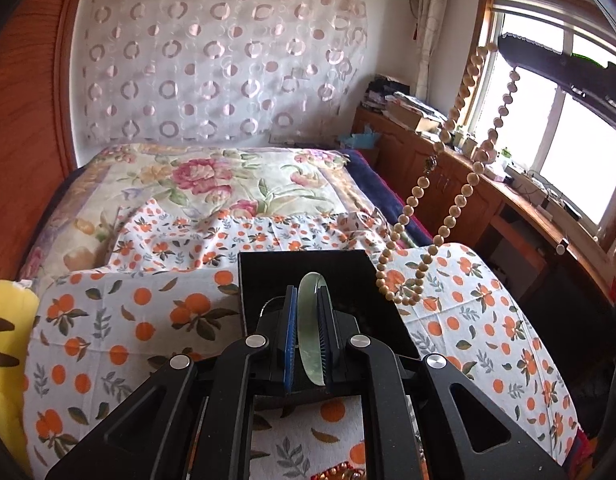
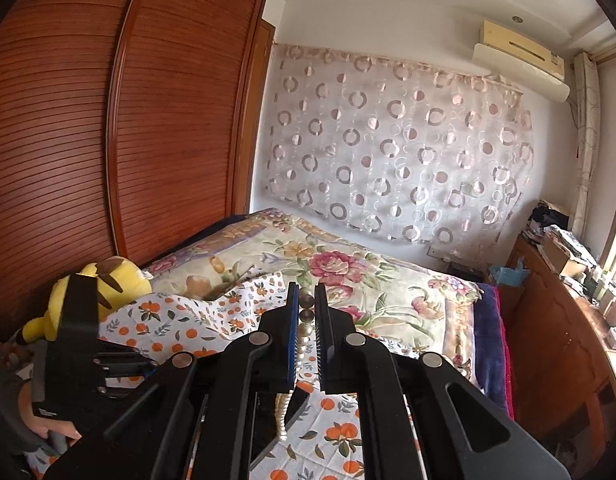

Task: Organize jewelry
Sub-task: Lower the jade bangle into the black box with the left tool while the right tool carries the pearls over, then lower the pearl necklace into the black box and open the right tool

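Note:
My left gripper [image 1: 306, 294] is shut on a pale green jade bangle [image 1: 310, 328], held on edge over a black tray [image 1: 267, 276] that lies on the orange-print cloth [image 1: 147, 320]. My right gripper [image 2: 306, 300] is shut on a beige bead necklace [image 2: 306, 332]. In the left wrist view the right gripper [image 1: 508, 54] is high at the upper right, and the necklace [image 1: 428, 208] hangs from it in a long loop, its lower end above the cloth just right of the tray. The left gripper also shows in the right wrist view [image 2: 79, 320].
A floral quilt [image 1: 211, 176] covers the bed behind the cloth. A yellow plush toy [image 2: 103, 284] lies at the left by the wooden wardrobe [image 2: 107, 120]. A cluttered wooden cabinet [image 1: 468, 168] runs under the window on the right.

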The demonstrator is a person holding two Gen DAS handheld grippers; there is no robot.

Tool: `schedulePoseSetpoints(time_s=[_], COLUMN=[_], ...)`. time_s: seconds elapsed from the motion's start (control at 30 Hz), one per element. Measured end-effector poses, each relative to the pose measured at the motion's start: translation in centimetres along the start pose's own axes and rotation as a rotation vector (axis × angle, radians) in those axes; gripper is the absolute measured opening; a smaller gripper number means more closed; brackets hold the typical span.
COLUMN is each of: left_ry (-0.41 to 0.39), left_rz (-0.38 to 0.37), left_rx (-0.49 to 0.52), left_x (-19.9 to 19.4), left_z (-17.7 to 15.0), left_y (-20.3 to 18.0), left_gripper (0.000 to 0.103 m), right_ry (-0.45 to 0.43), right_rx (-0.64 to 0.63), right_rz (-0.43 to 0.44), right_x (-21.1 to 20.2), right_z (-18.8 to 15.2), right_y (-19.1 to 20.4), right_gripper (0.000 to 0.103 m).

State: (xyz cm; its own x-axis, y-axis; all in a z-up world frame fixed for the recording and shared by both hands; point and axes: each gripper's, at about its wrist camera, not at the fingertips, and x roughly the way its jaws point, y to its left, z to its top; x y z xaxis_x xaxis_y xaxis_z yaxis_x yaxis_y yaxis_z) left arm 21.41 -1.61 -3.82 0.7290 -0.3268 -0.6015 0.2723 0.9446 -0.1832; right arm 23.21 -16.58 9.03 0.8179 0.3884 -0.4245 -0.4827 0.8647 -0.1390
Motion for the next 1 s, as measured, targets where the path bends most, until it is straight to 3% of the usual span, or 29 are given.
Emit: schedulePoseSetpoints(time_s=[0.47, 0.77, 1.0], left_ry=[0.079, 0.035, 0.017], left_rz=[-0.008, -0.005, 0.027], left_rx=[0.002, 0.0, 0.018], left_x=[3.0, 1.4, 0.2], left_z=[-1.2, -0.5, -0.2], left_y=[0.5, 0.7, 0.7], left_gripper=[0.009, 0.009, 0.01], right_ry=[0.008, 0.009, 0.104], right_rx=[0.013, 0.032, 0.045], right_rz=[0.05, 0.091, 0.097], right_x=[1.8, 2.7, 5.5], right_z=[0.2, 0.9, -2.5], right_y=[0.6, 1.2, 1.9], right_gripper=[0.009, 0.009, 0.009])
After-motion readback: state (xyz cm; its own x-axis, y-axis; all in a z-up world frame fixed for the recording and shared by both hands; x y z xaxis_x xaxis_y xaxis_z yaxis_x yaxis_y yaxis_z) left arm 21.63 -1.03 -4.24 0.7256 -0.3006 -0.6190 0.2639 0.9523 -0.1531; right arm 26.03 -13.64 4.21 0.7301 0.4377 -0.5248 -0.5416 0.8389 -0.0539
